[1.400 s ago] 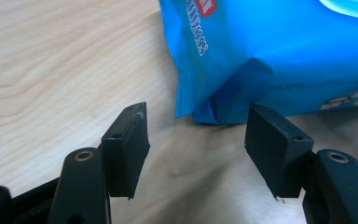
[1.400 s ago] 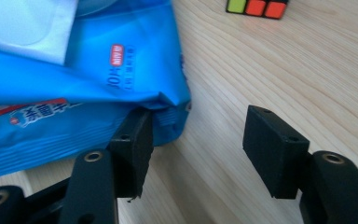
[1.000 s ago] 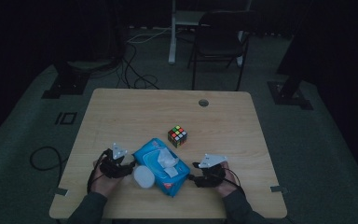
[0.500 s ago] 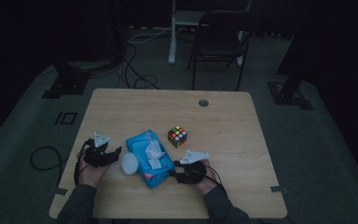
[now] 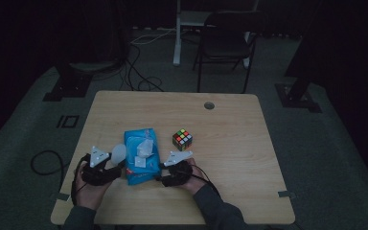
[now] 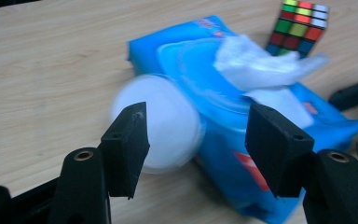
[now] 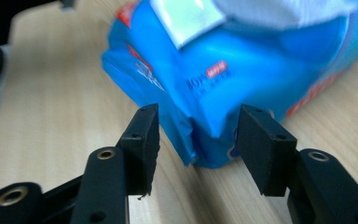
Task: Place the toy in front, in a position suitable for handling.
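Note:
A blue pack of wet wipes (image 5: 141, 155) lies near the table's front edge, with a white wipe (image 6: 261, 65) sticking out of its top. Its round white lid (image 6: 161, 123) is flipped open to the left. My left gripper (image 6: 198, 126) is open, and the lid and the pack's left side sit just beyond its jaws. It is at the pack's left in the high view (image 5: 120, 168). My right gripper (image 7: 198, 135) is open around the pack's near corner (image 7: 205, 140), at the pack's right in the high view (image 5: 160, 178). A Rubik's cube (image 5: 182, 139) stands right of the pack.
The wooden table (image 5: 239, 158) has a cable hole (image 5: 209, 105) near its far edge. A dark chair (image 5: 225, 43) and stand bases are on the floor behind it. A cable loops on the floor at the left (image 5: 43, 160).
The pack has slid left and turned lengthwise away from me. Both hands with their grippers have moved left along with it.

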The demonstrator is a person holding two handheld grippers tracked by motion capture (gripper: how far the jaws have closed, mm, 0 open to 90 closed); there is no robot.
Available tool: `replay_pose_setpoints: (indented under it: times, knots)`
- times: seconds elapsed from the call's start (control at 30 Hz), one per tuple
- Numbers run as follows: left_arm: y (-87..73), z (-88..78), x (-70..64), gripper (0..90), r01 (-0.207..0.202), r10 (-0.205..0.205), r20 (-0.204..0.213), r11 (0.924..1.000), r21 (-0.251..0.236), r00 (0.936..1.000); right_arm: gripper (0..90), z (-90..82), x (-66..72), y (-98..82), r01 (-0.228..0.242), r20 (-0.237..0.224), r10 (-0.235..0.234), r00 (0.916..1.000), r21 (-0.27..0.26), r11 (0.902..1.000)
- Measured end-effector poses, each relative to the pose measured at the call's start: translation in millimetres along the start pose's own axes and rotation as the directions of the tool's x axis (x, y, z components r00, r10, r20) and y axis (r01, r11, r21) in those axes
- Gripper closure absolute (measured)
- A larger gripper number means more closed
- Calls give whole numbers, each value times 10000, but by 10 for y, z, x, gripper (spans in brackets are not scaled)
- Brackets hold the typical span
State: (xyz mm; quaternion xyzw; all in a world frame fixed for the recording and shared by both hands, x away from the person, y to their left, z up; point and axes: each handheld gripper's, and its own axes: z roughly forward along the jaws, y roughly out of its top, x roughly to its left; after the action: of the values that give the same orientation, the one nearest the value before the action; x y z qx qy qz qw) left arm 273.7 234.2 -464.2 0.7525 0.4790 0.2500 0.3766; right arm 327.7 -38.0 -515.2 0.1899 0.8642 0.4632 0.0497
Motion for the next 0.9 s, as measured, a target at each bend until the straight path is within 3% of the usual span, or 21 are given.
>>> replay_pose_setpoints:
  times: [0.07, 0.17, 0.2, 0.23, 0.27, 0.3, 0.4, 0.5, 0.63, 0.7, 0.73, 0.9]
  knots:
    - [-10, 4, -92, 411, -133, 134, 209, 9999, -52, 9997, 472, -115, -48, 3, -151, 171, 157, 9997, -370, 9992]
    - [-20, 22, -248, 418, -330, 341, 703, 9993, -156, 9969, 441, -314, -225, -23, -509, 1159, 579, 9916, -622, 9968]
    - [-20, 22, -248, 418, -330, 341, 703, 9993, -156, 9969, 441, -314, -225, -23, -509, 1159, 579, 9916, -622, 9968]
    - [-27, 56, -359, 418, -566, 584, 1066, 9982, -193, 9926, 416, -410, -361, -33, -854, 1810, 969, 9787, -701, 9939]
    - [-36, 87, -423, 419, -684, 697, 1260, 9975, -148, 9896, 409, -441, -411, -34, -955, 1996, 1091, 9738, -768, 9925]
    - [-43, 106, -457, 424, -749, 754, 1347, 9972, -92, 9880, 396, -484, -482, -35, -1147, 2327, 1321, 9635, -870, 9896]
    - [-79, 179, -569, 435, -947, 935, 1659, 9955, -10, 9817, 343, -534, -608, -24, -1370, 2867, 1564, 9452, -866, 9868]
    - [-91, 221, -635, 447, -1106, 1094, 1846, 9939, -34, 9767, 309, -570, -691, -4, -1451, 3158, 1669, 9340, -915, 9852]
    - [-83, 291, -666, 489, -1322, 1299, 1786, 9912, 8, 9753, 271, -619, -763, 29, -1601, 3352, 1931, 9221, -1237, 9793]
    - [-87, 323, -671, 515, -1431, 1398, 1613, 9897, 87, 9770, 263, -630, -779, 34, -1674, 3384, 2022, 9190, -1293, 9774]
    - [-94, 350, -672, 530, -1562, 1520, 1372, 9875, 205, 9788, 271, -654, -806, 36, -1697, 3512, 2095, 9125, -1409, 9754]
    - [-124, 407, -631, 616, -1751, 1716, 1033, 9842, 248, 9797, 345, -713, -850, 9, -1719, 3586, 2134, 9088, -1442, 9745]
